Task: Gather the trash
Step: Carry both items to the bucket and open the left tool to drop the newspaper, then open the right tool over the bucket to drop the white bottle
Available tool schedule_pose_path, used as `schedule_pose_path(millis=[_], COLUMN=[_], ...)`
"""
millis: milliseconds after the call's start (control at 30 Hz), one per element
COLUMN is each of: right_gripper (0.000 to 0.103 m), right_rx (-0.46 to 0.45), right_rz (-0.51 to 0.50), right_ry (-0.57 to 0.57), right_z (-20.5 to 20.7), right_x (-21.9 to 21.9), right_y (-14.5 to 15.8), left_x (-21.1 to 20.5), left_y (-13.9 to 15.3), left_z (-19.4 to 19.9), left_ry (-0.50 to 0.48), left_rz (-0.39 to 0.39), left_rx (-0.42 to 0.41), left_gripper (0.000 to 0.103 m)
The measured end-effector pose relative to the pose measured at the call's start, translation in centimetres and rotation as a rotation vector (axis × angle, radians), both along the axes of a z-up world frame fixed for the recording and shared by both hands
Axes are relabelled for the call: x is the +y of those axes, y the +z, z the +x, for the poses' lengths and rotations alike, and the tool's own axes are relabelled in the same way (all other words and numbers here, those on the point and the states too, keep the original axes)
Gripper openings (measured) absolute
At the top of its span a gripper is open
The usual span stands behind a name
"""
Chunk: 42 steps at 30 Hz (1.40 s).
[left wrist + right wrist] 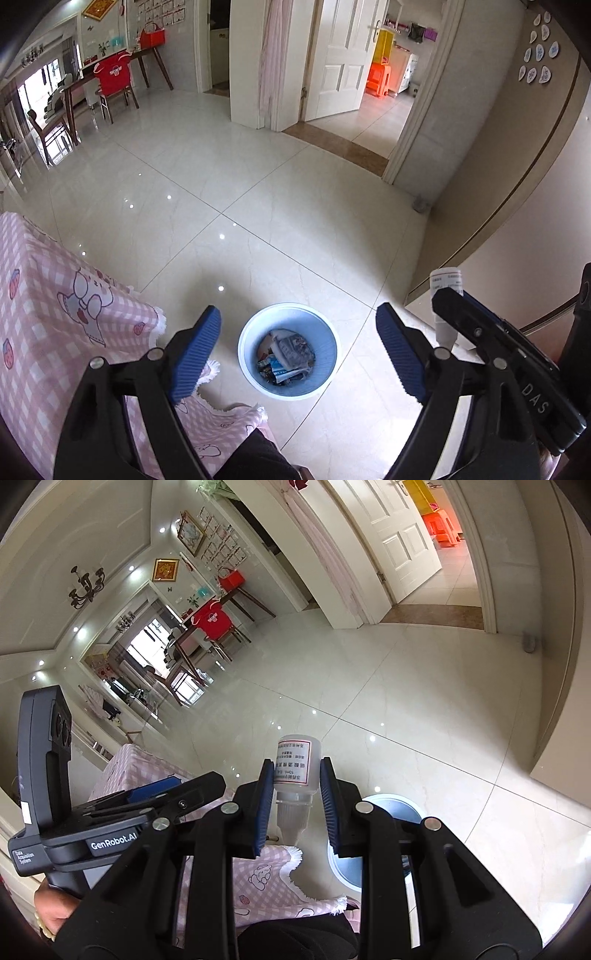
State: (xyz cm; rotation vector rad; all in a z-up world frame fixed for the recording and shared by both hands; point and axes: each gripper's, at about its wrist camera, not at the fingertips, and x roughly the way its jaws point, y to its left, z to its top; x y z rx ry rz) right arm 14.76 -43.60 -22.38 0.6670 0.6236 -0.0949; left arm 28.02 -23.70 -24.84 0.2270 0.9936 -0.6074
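Observation:
A light blue waste bin stands on the tiled floor, holding crumpled paper and wrappers. My left gripper hovers right above it, pointing down, open, with nothing between its blue pads. My right gripper is shut on a small white plastic bottle with a printed label, held with its cap toward the camera. That bottle also shows at the right edge of the left wrist view, off to the side of the bin. Part of the bin's rim shows under the right finger.
A table under a pink checked cloth stands close on the left, its fringe near the bin. A beige wall runs on the right. Farther off are an open white door, a dining table with chairs and a small grey object.

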Motion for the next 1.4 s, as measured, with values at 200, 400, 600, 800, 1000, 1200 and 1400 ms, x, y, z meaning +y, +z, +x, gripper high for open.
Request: schedule_pose_path(millis=[200,400,600,800,1000,1200,1400], right_gripper=[0.025,0.025,0.025,0.027,0.059,0.060,0.060], right_rx=[-0.001,0.002,0.008,0.005,0.000,0.011,-0.007], right_rz=[0.000,-0.002,-0.006,-0.017,-0.036,-0.029,-0.044], right_ry=[0.023,0.035,0.042,0.047,-0.005,-0.001,0.051], right_z=[1.1,1.4,1.9,2.8,3.5,3.4,3.4], right_x=[-0.2,-0.6,-0.2,0.2,-0.1,0.3,2.8], right_y=[0.0,-0.3,-0.6,-0.7,-1.0,-0.7,1.0], left_x=[0.7,1.5,2.7,4.0,4.9,6.1,8.8], left_y=[0.5,1.0,0.8,1.2,1.6,2.4,4.5], left_z=[0.0,-0.2,0.3,0.9,1.2,1.2,0.5], left_ry=[0.009,0.018,0.039,0.069,0.087,0.106,0.136], left_rz=[0.013,0.026,0.034,0.035,0.029,0.005,-0.031], left_rx=[-0.017,-0.040,-0.038,-0.054,-0.074,-0.084,-0.121], left_gripper=[0.084,0.084,0.084,0.084,0.084,0.084,0.084])
